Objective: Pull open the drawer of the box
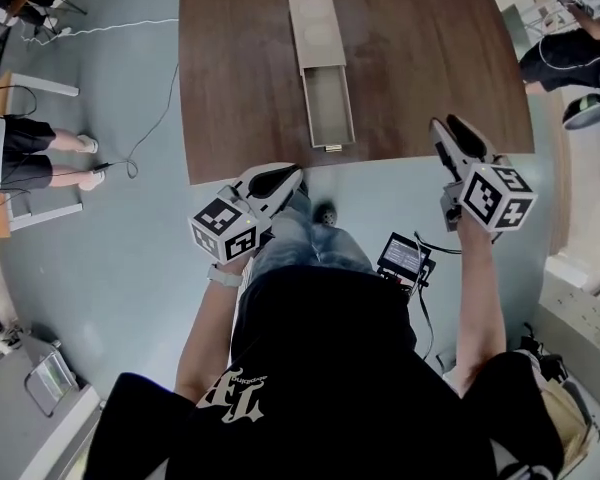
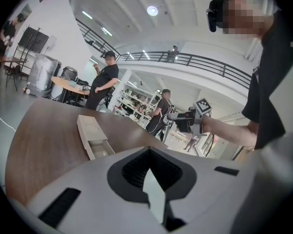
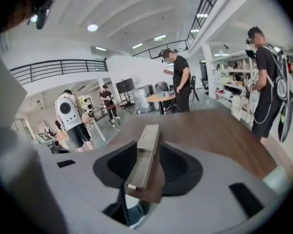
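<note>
A long beige box [image 1: 316, 30] lies on the brown table [image 1: 420, 58], its drawer [image 1: 328, 108] slid out toward me with a small handle [image 1: 332, 148] at the near end. My left gripper [image 1: 280, 180] hovers off the table's near edge, left of the drawer, jaws together and empty. My right gripper [image 1: 458, 138] is raised over the table's near right part, jaws apart with nothing between them. The left gripper view shows the box [image 2: 90, 126] far ahead of the left gripper [image 2: 149, 152]. In the right gripper view the drawer [image 3: 140, 167] shows through the right gripper [image 3: 147, 150].
A person [image 1: 40, 153] stands at a desk on the left, and a cable [image 1: 150, 128] trails over the floor beside the table. Another person [image 1: 570, 53] is at the far right. A small screen device [image 1: 402, 256] hangs at my waist.
</note>
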Demonstrator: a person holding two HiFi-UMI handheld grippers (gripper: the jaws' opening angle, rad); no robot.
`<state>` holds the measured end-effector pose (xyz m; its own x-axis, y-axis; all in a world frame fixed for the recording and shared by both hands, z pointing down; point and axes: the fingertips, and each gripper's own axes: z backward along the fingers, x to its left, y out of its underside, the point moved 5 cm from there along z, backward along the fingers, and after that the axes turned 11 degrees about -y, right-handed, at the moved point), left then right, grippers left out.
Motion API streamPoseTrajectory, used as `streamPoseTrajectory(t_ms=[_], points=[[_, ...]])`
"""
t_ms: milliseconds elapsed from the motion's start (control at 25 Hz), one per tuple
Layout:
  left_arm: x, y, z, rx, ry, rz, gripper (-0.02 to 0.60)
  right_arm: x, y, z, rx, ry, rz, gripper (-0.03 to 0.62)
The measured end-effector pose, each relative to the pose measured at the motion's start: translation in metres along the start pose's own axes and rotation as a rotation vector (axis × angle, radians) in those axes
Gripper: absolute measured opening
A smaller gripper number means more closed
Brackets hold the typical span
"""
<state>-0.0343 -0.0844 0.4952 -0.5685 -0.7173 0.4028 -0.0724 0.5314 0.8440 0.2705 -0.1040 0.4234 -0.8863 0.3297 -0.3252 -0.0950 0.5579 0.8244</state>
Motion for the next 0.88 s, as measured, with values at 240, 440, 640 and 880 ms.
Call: streamPoseTrajectory(t_ms=[240, 440, 640, 880], points=[[-0.030, 0.001, 0.007, -0.002, 0.001, -0.048, 0.005, -0.004, -0.044, 0.086, -0.136, 0.036, 0.151, -0.012], [-0.047, -0.006, 0.014, -0.017, 0.003, -0.082, 0.005, -0.003, -0.048, 0.138, -0.091, 0.086, 0.369, -0.012], [-0.064, -0.017, 0.026, -0.047, 0.007, -0.105, 0.005, -0.001, -0.045, 0.188, -0.081, 0.127, 0.477, -0.012], [-0.085, -0.025, 0.042, -0.095, 0.041, -0.096, 0.005, 0.022, -0.006, 0.181, -0.116, 0.062, 0.414, -0.012]])
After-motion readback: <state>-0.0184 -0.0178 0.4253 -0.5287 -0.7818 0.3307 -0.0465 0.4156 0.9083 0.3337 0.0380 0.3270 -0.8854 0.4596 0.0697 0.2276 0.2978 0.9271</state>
